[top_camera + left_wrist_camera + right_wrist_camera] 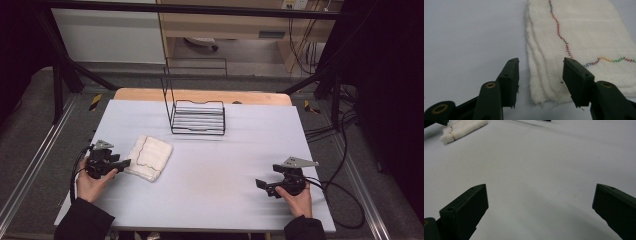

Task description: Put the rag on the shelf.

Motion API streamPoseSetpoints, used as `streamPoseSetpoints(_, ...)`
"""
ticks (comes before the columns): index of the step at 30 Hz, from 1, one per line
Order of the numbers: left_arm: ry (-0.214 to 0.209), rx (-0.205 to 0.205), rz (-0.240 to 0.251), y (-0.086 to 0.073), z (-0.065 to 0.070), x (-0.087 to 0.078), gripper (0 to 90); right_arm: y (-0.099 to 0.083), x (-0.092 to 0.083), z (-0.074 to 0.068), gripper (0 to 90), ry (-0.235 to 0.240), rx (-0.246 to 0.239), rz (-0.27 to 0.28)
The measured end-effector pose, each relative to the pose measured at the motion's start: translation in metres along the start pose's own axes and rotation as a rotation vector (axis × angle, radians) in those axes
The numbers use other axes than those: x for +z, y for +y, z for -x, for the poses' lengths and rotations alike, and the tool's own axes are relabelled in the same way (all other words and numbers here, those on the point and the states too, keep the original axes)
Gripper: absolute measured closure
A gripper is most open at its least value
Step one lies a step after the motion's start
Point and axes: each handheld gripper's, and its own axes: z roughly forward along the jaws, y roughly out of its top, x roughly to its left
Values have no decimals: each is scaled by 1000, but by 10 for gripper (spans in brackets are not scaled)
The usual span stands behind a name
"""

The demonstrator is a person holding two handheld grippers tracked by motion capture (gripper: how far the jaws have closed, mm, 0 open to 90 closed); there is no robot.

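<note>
A folded white towel (148,157) with a wavy line of coloured stitching lies flat on the left half of the pale table (225,200). My left gripper (127,162) is at the towel's near left corner, pointing right. In the left gripper view that gripper (541,75) is open, the layered corner of the towel (579,37) lies between and beyond the jaws, and the pads do not press on it. My right gripper (259,184) rests low at the front right, pointing left. Its jaws are wide open (540,200) over bare table, and the towel (461,128) lies far off.
A black wire rack (197,117) with a tall back frame stands at the middle back of the table. A wooden board (200,95) shows behind the table's far edge. Cables trail off the right side.
</note>
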Motion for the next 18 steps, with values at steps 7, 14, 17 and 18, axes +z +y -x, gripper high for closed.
streamPoseSetpoints(7,-29,-11,-19,-1,0,6,590,13,14,-15,9,-8,-15,10)
streamPoseSetpoints(14,-49,-25,-37,0,2,7,716,43,50,-46,14,0,-42,4)
streamPoseSetpoints(17,-44,-28,-45,1,4,7,771,57,70,-62,19,10,-60,14)
streamPoseSetpoints(18,-46,-29,-47,2,4,7,771,57,70,-62,19,10,-60,14)
